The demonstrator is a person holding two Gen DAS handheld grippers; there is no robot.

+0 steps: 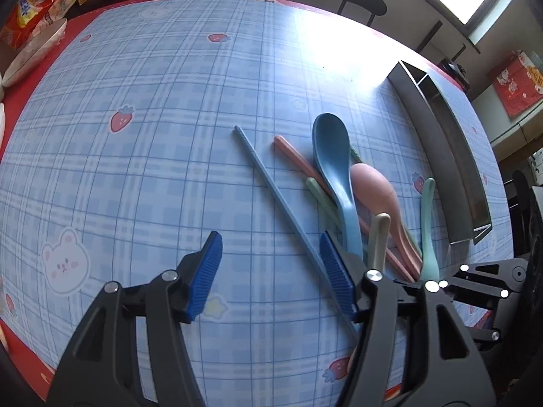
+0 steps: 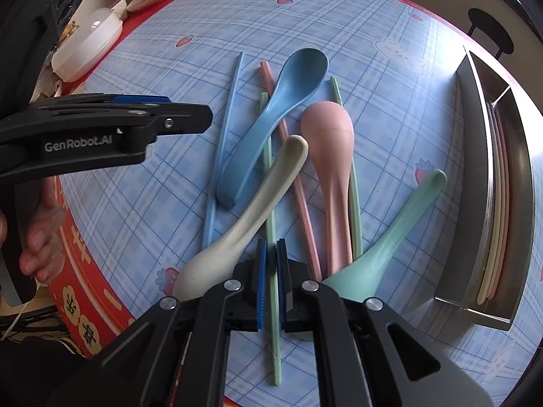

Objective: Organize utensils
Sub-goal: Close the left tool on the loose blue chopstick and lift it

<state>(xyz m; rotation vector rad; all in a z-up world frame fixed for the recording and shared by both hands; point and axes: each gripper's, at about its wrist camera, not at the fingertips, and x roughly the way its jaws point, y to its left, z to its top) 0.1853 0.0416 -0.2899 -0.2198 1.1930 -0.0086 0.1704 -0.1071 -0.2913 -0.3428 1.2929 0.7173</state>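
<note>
Clenched on a green chopstick (image 2: 270,203), my right fingers (image 2: 270,281) pinch it between their blue pads, low over the bench (image 2: 390,108). That chopstick runs up under the cream spoon (image 2: 258,217) and the blue spoon (image 2: 271,118), so it is pinned in the pile and not yet free. Beside it lie a pink chopstick (image 2: 298,183), the pink spoon (image 2: 331,156) lying on a second green chopstick (image 2: 354,203), a mint spoon (image 2: 390,237) and, furthest out, a blue chopstick (image 2: 224,135).

My left fingers (image 1: 271,271) are released, with nothing between the pads. They hang over the bare checked cloth, and the blue chopstick (image 1: 271,193) passes just by the right pad, not inside the gap.

The metal tray (image 2: 475,176) stands well apart at the far side of the bench, and its long compartment already holds a few pale chopsticks, pink and cream. So I judge the sorting is partly done, with the spoons and four chopsticks left on the cloth.

The step in hand is picking out the green chopstick. Next I think I need to draw it back along its own length, so the spoons slide off rather than tumble, then lift and carry it to the long compartment. The left could steady the cream spoon or shift over the blue chopstick.
</note>
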